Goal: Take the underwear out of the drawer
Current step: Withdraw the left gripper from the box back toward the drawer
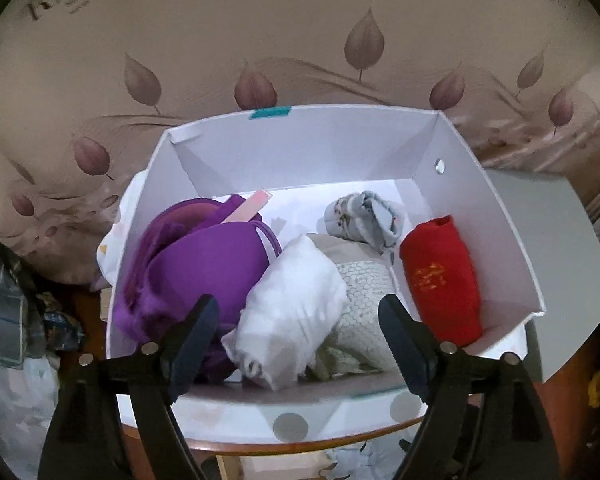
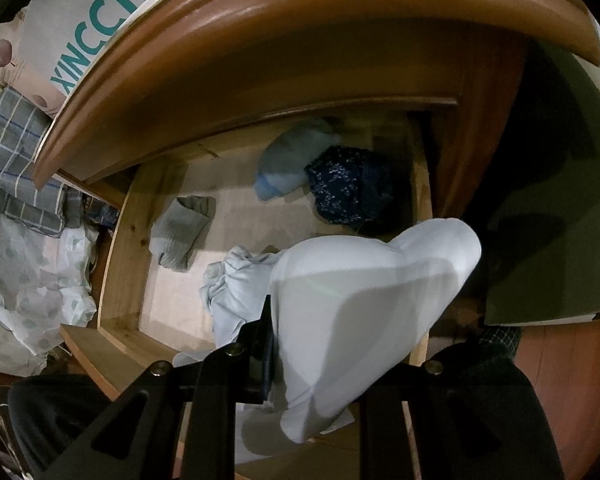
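My left gripper (image 1: 297, 304) hangs open over a white box (image 1: 300, 148) of folded underwear. Below its spread fingers lies a white bundle (image 1: 296, 320), untouched by the pads. Beside that are a purple bra (image 1: 196, 268), a cream honeycomb piece (image 1: 364, 300), a grey patterned roll (image 1: 364, 216) and a red piece (image 1: 440, 280). My right gripper (image 2: 320, 340) is shut on a white garment (image 2: 360, 288), which hides one finger, above the open wooden drawer (image 2: 124, 240). In the drawer lie a grey piece (image 2: 180, 232), a light blue one (image 2: 288, 164), a dark floral one (image 2: 348, 188) and a pale crumpled cloth (image 2: 236, 288).
The box stands on a round-edged wooden top (image 2: 260, 12) that overhangs the drawer. A leaf-print sheet (image 1: 260, 40) lies behind the box, a grey lid (image 1: 560, 240) to its right. Checked cloth (image 1: 4, 300) and dotted fabric (image 2: 32, 272) pile up at the left.
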The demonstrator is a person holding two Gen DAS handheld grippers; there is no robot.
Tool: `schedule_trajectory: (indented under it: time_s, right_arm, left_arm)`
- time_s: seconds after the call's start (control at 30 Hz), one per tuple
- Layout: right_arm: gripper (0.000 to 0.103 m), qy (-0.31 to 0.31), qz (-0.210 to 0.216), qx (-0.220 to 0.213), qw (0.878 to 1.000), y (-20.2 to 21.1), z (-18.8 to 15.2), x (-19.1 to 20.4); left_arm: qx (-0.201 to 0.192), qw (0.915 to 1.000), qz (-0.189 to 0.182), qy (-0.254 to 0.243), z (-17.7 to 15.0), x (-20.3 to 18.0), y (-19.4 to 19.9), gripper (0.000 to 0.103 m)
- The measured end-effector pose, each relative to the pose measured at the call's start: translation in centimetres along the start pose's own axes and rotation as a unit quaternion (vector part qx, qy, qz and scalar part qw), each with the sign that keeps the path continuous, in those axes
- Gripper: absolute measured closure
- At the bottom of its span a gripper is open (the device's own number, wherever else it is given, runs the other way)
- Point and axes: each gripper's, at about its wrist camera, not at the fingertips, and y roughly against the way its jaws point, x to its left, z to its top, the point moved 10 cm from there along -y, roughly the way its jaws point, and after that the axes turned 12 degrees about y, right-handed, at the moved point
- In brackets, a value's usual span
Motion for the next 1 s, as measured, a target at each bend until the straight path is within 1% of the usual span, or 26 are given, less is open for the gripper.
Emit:
schedule_trajectory:
  time_s: [0.1,0.2,0.27,0.3,0.37,0.43,0.5,0.57,0.63,0.73,0.87,0.93,1.0]
  right_arm:
    - [0.085,0.000,0.004,-0.006,1.000,0.2,0.1,-0.1]
    - [0.085,-0.004,0.010,-0.015,1.000,0.5,0.3,-0.2]
    - [0.085,-0.006,0.017,-0.024,1.000,0.8,0.5,-0.1]
    - [0.085,-0.005,0.014,-0.028,0.999,1.0,0.6,-0.2]
    - [0.085,-0.003,0.010,-0.037,0.999,1.4,0.8,-0.2]
    - [0.085,-0.004,0.008,-0.044,0.999,1.8,1.0,-0.3]
    - [0.085,-0.006,0.009,-0.051,0.999,2.4,1.2,-0.2]
    - [0.085,0.000,0.005,-0.056,0.998,3.0,1.5,0.0]
    - [0.085,0.012,-0.018,-0.059,0.998,3.7,1.7,0.1]
    - [0.085,0.020,-0.036,-0.055,0.998,4.3,1.8,0.3]
    - [0.085,0.038,-0.058,-0.048,0.996,5.8,1.9,0.8]
    - [0.085,0.048,-0.068,-0.051,0.995,7.0,2.3,1.1]
    - [0.085,0.054,-0.080,-0.064,0.993,8.8,3.0,1.4]
  left_arm:
    - [-0.030,0.9995,-0.001,0.002,-0.6,0.4,2.3,0.024]
    - [-0.065,0.9978,0.010,-0.009,-1.9,1.0,5.3,0.023]
    - [-0.089,0.9957,0.019,-0.018,-3.0,1.7,7.0,0.021]
    - [-0.101,0.9945,0.021,-0.019,-4.0,2.3,8.0,0.018]
    - [-0.107,0.9939,0.022,-0.013,-5.8,3.6,8.9,0.017]
    - [-0.105,0.9942,0.024,0.000,-7.7,5.1,9.0,0.017]
    - [-0.105,0.9941,0.028,0.010,-9.4,6.7,8.8,0.017]
    - [-0.104,0.9932,0.046,0.023,-11.2,8.7,8.0,0.017]
    - [-0.085,0.9943,0.052,0.038,-13.2,10.4,6.3,0.017]
    - [-0.058,0.9939,0.065,0.068,-16.0,12.8,3.6,0.017]
    - [-0.049,0.9906,0.088,0.092,-18.2,15.0,0.7,0.017]
    - [-0.047,0.9889,0.100,0.099,-19.1,15.6,-0.5,0.017]
    - [-0.047,0.9874,0.102,0.112,-20.0,16.2,-1.4,0.017]
